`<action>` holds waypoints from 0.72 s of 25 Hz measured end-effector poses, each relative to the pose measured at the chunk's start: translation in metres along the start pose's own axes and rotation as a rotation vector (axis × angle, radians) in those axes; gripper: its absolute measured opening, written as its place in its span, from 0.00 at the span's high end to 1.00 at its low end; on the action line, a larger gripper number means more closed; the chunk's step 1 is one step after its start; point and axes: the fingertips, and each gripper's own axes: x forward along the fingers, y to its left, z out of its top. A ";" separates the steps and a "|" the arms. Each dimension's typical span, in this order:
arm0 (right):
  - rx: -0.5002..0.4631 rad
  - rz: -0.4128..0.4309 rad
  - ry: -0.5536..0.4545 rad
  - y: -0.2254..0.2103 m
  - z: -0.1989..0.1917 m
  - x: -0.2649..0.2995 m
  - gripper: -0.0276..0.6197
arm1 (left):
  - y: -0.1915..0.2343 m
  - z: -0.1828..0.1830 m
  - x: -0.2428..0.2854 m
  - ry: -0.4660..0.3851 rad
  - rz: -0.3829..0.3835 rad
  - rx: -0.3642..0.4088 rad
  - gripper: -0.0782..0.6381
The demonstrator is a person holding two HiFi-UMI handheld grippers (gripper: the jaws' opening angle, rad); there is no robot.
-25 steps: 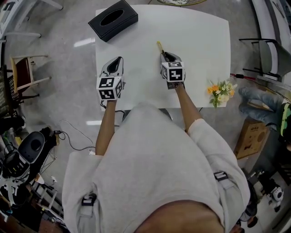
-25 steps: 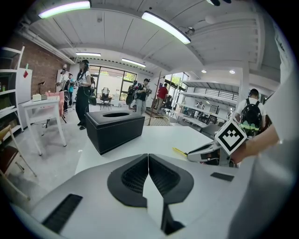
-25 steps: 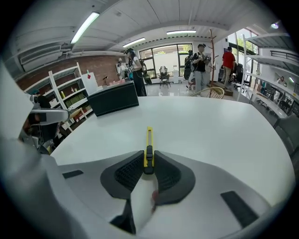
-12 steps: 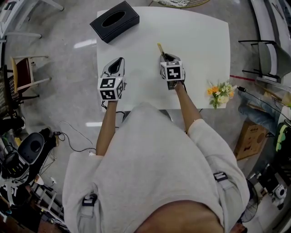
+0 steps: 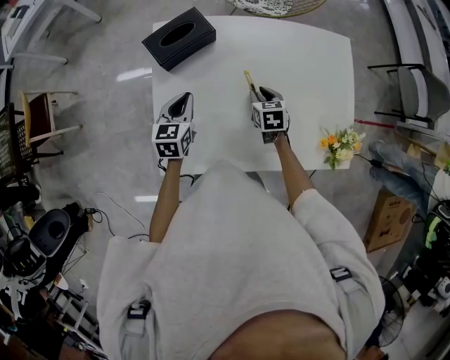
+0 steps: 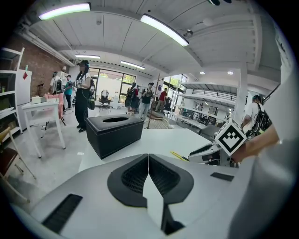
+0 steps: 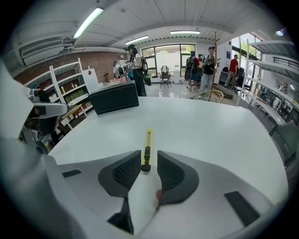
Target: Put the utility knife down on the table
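Our right gripper [image 7: 149, 159] stands released, the knife [image 7: 148, 140] lying loose on the table [image 7: 219, 126] between its jaw tips. Withdrawing askew, we could snag and drag it. Our left gripper [image 6: 148, 158] is clenched, empty.

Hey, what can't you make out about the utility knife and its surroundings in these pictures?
Head view: the utility knife's rear end is hidden beneath the right gripper.
Right gripper view: whether its blade is out; the tip is too small.
Left gripper view: the right gripper hides part of the utility knife.
Head view: the wicker object is cut off by the top edge.
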 end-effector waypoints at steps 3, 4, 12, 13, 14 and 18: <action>0.015 0.008 -0.045 -0.002 0.004 -0.014 0.77 | -0.001 0.002 -0.001 -0.005 -0.002 0.002 0.86; 0.021 0.014 -0.061 -0.002 0.005 -0.019 0.77 | -0.002 0.003 -0.001 -0.006 -0.002 0.002 0.86; 0.057 -0.047 -0.197 -0.011 0.015 -0.066 0.88 | -0.006 0.014 -0.006 -0.027 -0.004 0.013 0.86; 0.060 -0.055 -0.209 -0.012 0.015 -0.071 0.89 | -0.007 0.015 -0.007 -0.029 -0.003 0.014 0.86; 0.061 -0.060 -0.219 -0.013 0.015 -0.074 0.89 | -0.007 0.016 -0.009 -0.031 -0.003 0.017 0.86; 0.065 -0.066 -0.254 -0.015 0.021 -0.087 0.91 | -0.008 0.021 -0.013 -0.041 0.001 0.023 0.86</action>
